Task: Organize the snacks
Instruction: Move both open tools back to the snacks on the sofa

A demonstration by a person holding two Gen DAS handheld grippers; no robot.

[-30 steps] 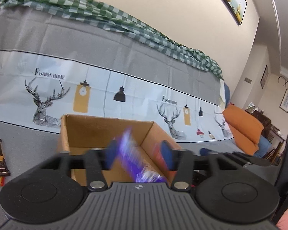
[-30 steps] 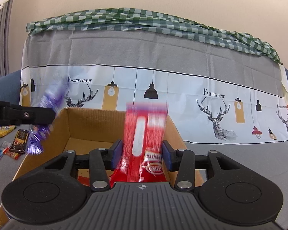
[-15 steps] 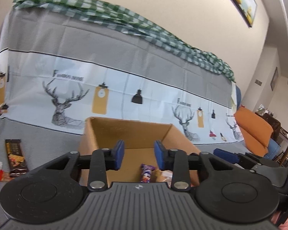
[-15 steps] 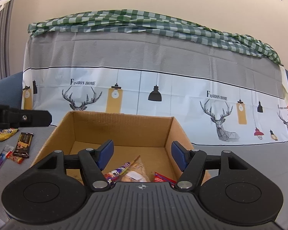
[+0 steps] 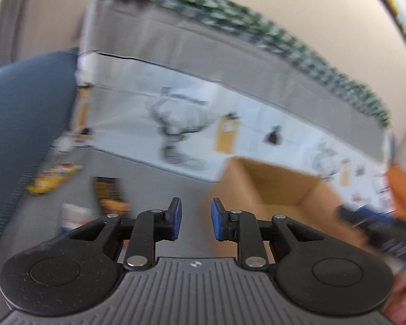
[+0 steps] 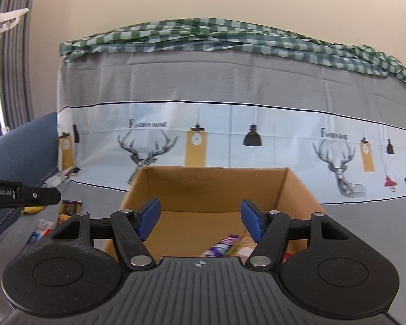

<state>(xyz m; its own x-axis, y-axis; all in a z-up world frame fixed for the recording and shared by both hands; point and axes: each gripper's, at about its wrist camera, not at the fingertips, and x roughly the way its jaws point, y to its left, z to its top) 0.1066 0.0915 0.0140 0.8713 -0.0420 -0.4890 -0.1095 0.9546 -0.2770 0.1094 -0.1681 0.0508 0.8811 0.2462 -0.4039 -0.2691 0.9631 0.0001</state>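
Note:
The open cardboard box (image 6: 216,189) stands straight ahead of my right gripper (image 6: 200,214), whose jaws stand wide apart over its near edge with nothing between them. Inside lie a purple snack (image 6: 222,245) and a red packet (image 6: 288,256). My left gripper (image 5: 195,211) is left of the box (image 5: 278,187), over the grey cloth; its jaws are closing, a narrow gap still shows, and nothing is in it. Ahead of it on the left lie a dark snack bar (image 5: 108,192), a yellow packet (image 5: 51,180) and a white packet (image 5: 73,214). The left wrist view is blurred.
A blue cushioned arm (image 5: 21,124) rises at the far left. A cloth with deer and lamp prints (image 6: 230,130) hangs upright behind the box, topped by a green checked cloth (image 6: 203,35). The left gripper's side (image 6: 35,195) shows at the right wrist view's left edge.
The left gripper let the purple snack fall into the box, then swung left toward the loose snacks while narrowing. The right gripper dropped the red packet into the box and opened wide.

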